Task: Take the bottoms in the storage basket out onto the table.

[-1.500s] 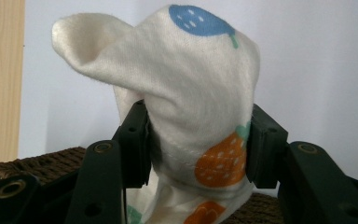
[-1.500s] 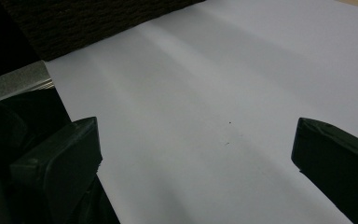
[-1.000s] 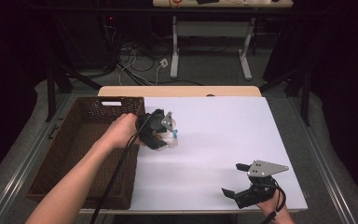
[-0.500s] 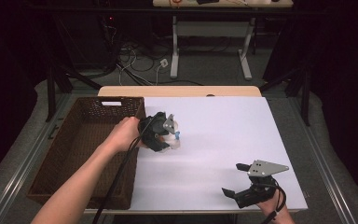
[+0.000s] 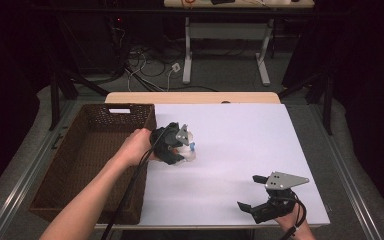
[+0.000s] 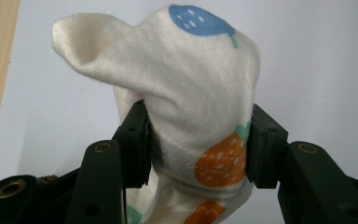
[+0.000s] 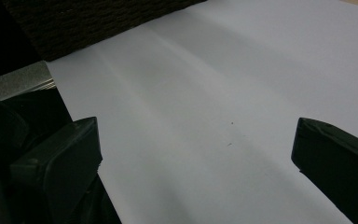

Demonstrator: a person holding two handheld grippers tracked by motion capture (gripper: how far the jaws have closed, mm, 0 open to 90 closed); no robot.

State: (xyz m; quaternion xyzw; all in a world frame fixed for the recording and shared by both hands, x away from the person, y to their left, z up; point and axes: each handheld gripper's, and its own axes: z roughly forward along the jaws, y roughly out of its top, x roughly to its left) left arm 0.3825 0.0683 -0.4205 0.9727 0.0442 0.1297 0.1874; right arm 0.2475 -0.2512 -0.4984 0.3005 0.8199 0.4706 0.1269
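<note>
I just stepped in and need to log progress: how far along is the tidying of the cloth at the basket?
Done: the left gripper is shut on the cream fruit-print cloth, beside the brown wicker basket. In hand: the cloth is held over the white table sheet. Left: no cloth shows inside the basket; the right gripper waits open near the front edge.
</note>
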